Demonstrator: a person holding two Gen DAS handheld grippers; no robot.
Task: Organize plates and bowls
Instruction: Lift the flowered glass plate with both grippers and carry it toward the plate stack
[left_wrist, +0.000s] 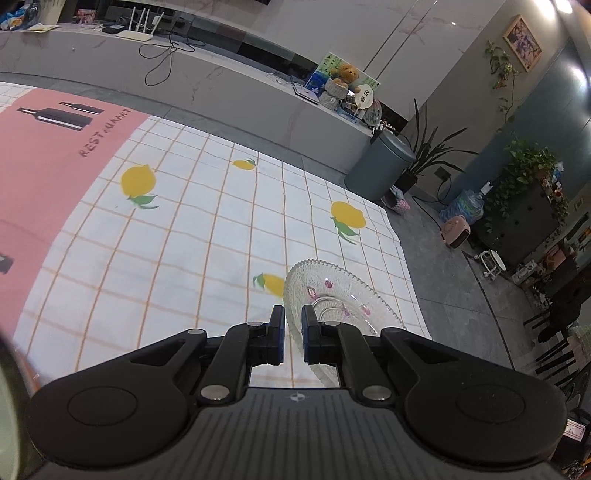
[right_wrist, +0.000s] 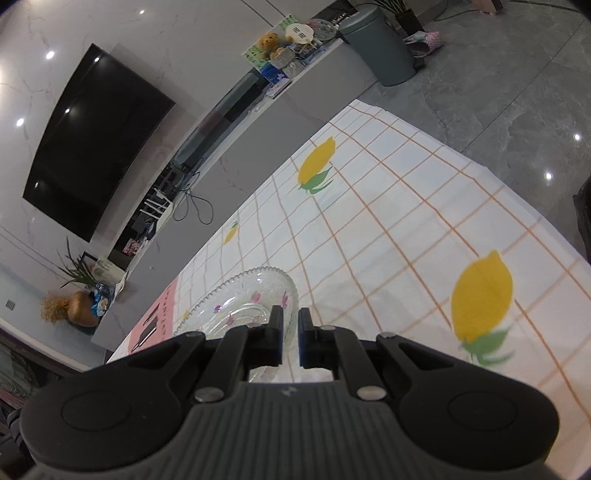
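Both hand-held grippers, left (left_wrist: 293, 325) and right (right_wrist: 290, 326), pinched on plate (left_wrist: 343, 295) rim, carrying; next: set down at twelve o'clock on counter (left_wrist: 207, 206).

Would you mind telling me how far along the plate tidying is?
Nothing looks sorted yet: no stack shows. In hand: the left gripper and right gripper each pinch the rim of a glass plate, apparently the same one, over the tablecloth. Left: setting it down; no other dishes show.

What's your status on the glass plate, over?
Left tool and right tool both shut on glass plate rim, opposite sides. Plate lifted over lemon tablecloth. Nothing in the way.
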